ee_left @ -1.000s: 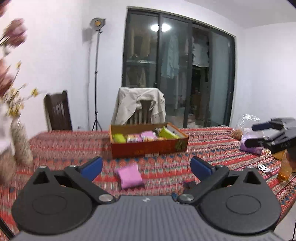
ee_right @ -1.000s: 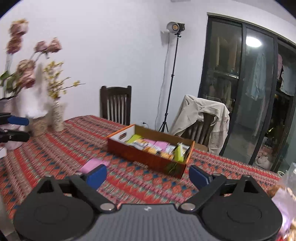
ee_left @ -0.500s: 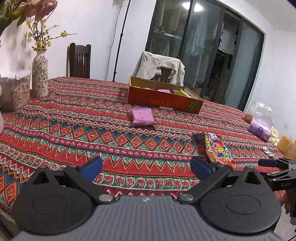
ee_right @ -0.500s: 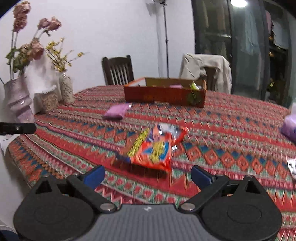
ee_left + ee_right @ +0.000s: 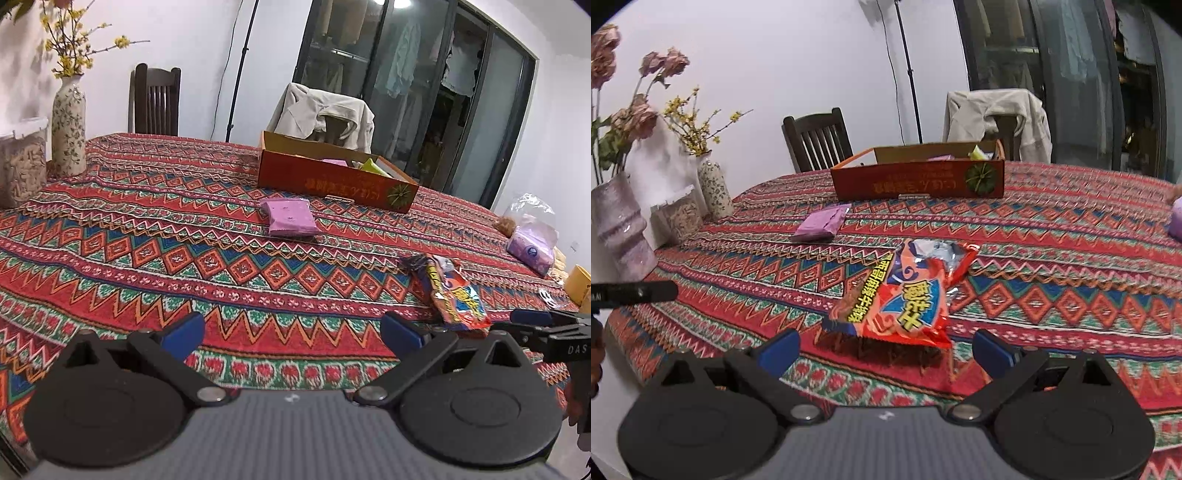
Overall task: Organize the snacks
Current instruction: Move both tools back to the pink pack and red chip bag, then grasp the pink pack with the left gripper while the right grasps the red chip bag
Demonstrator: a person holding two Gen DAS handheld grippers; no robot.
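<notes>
A red snack bag [image 5: 901, 295] lies flat near the table's front edge, just ahead of my open right gripper [image 5: 884, 349], whose blue pads hold nothing. The same red snack bag [image 5: 452, 291] shows at the right in the left wrist view, beside the right gripper [image 5: 532, 321]. A purple packet [image 5: 290, 218] rests mid-table, well ahead of my open left gripper [image 5: 291, 330]; the purple packet [image 5: 822, 223] also appears in the right wrist view. Behind it stands the orange cardboard box [image 5: 332, 181] with several snacks inside; the right wrist view has the orange box [image 5: 918, 181] too.
Vases [image 5: 618, 221] with flowers and a clear jar [image 5: 20, 158] stand at the table's left end. A plastic bag with purple tissues [image 5: 532, 240] and a yellow box [image 5: 580, 282] sit at the right. Chairs [image 5: 155, 99] line the far side. A patterned cloth [image 5: 184, 229] covers the table.
Both grippers dropped from a high view of the box to low at the table's front edge. The red snack bag came into view and now lies close before the right gripper.
</notes>
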